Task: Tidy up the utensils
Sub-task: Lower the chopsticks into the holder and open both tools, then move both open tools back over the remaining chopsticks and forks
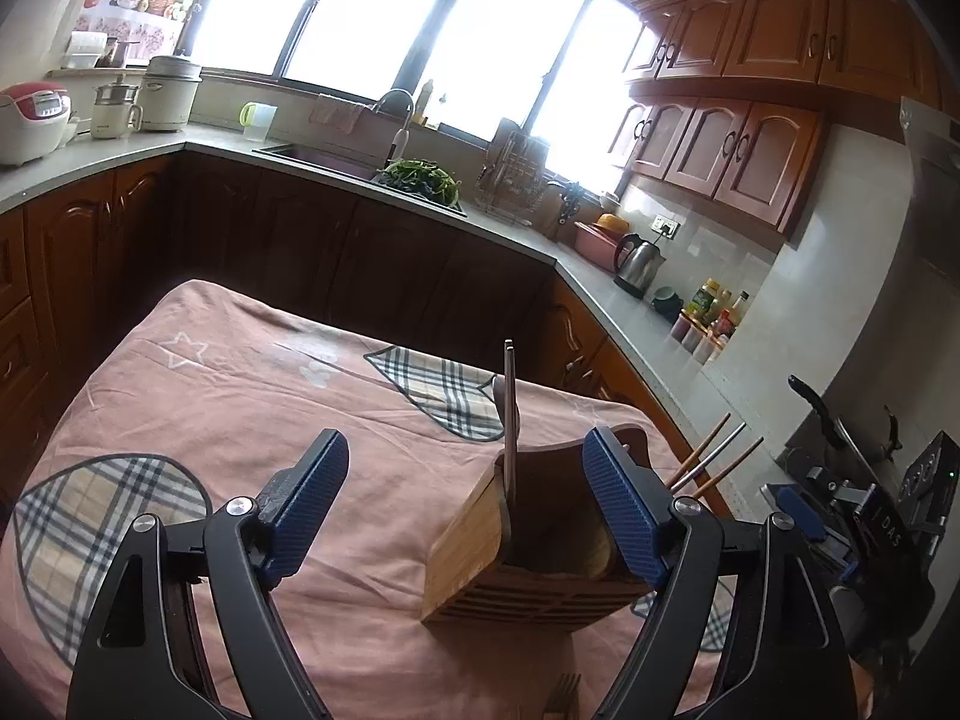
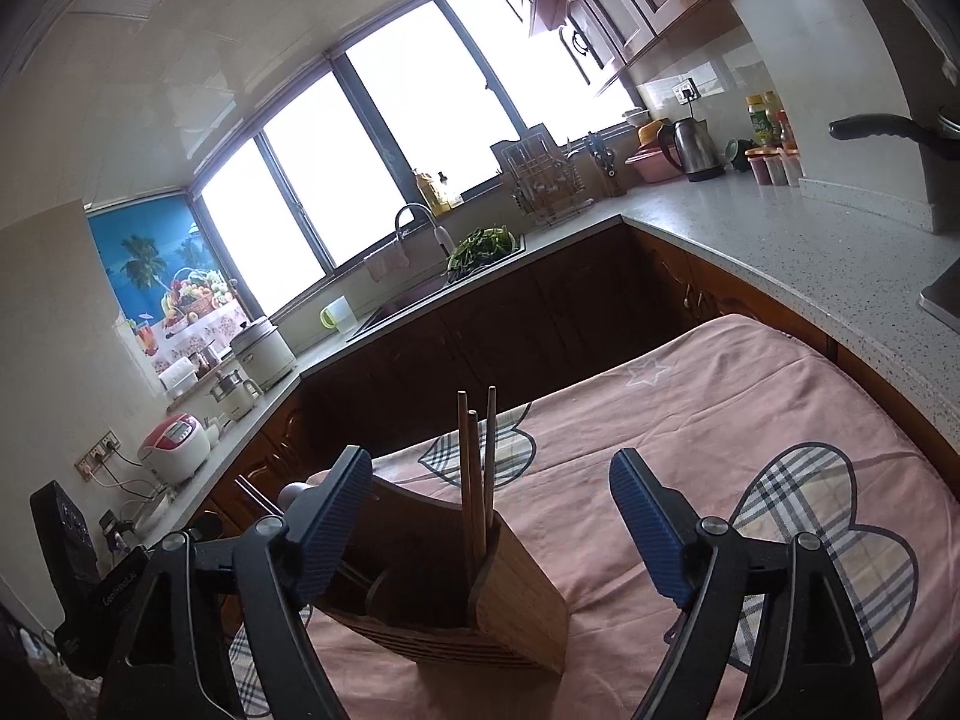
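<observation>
A wooden utensil holder (image 1: 516, 564) stands on the pink cloth; it also shows in the right wrist view (image 2: 480, 606). A pair of metal chopsticks (image 1: 510, 414) stands upright in its left compartment. Three wooden chopsticks (image 2: 477, 468) stand in its right compartment, and show past my left gripper's right finger in the left wrist view (image 1: 714, 456). My left gripper (image 1: 465, 510) is open and empty, just before the holder. My right gripper (image 2: 492, 534) is open and empty, its fingers on either side of the holder. A fork (image 1: 561, 702) lies at the bottom edge of the left wrist view.
The table carries a pink cloth (image 1: 240, 408) with plaid hearts. Dark cabinets and a grey counter (image 2: 780, 246) ring it, with a sink (image 1: 324, 159), greens, a dish rack (image 1: 516, 180), a kettle (image 1: 639, 264) and bottles. The other gripper's body (image 1: 864, 516) sits at the right.
</observation>
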`<state>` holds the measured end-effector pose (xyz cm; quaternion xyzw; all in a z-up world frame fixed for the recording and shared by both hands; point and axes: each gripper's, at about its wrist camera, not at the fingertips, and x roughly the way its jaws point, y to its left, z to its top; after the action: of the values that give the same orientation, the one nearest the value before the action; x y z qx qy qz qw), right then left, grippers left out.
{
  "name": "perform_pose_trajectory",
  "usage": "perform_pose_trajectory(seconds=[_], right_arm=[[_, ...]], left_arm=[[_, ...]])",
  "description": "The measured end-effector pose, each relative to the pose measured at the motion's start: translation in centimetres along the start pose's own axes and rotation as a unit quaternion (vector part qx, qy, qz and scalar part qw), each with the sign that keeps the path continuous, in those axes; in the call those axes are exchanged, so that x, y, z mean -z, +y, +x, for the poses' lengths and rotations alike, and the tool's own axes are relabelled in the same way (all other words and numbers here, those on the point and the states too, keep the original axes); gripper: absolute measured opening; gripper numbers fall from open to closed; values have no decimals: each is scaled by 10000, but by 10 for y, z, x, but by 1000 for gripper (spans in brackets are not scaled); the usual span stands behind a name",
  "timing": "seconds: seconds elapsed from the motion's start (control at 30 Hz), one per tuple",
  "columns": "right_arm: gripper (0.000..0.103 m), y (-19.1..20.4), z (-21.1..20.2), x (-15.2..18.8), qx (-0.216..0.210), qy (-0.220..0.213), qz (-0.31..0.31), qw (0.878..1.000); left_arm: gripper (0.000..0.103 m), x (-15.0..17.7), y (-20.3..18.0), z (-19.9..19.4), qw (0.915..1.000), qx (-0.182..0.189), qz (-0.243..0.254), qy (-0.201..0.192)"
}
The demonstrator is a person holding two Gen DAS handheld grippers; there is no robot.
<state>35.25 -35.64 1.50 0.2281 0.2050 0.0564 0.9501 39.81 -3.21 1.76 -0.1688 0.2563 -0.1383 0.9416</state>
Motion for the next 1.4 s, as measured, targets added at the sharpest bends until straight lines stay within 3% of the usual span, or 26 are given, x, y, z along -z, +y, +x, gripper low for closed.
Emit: perform_pose_trajectory(seconds=[0.13,0.47,0.77,1.4], right_arm=[[86,0,-14,8,14,20,-8,10000],[86,7,-56,38,106,258,-311,9991],[86,8,-87,63,144,491,-484,9975],[85,7,-117,136,224,1040,-669,9921]], left_arm=[[87,10,1,-15,10000,-52,-12,48],[87,43,3,-53,9989,-176,216,389],[87,73,16,-83,9973,-288,126,661],[87,146,31,-101,9910,-353,-38,1292]])
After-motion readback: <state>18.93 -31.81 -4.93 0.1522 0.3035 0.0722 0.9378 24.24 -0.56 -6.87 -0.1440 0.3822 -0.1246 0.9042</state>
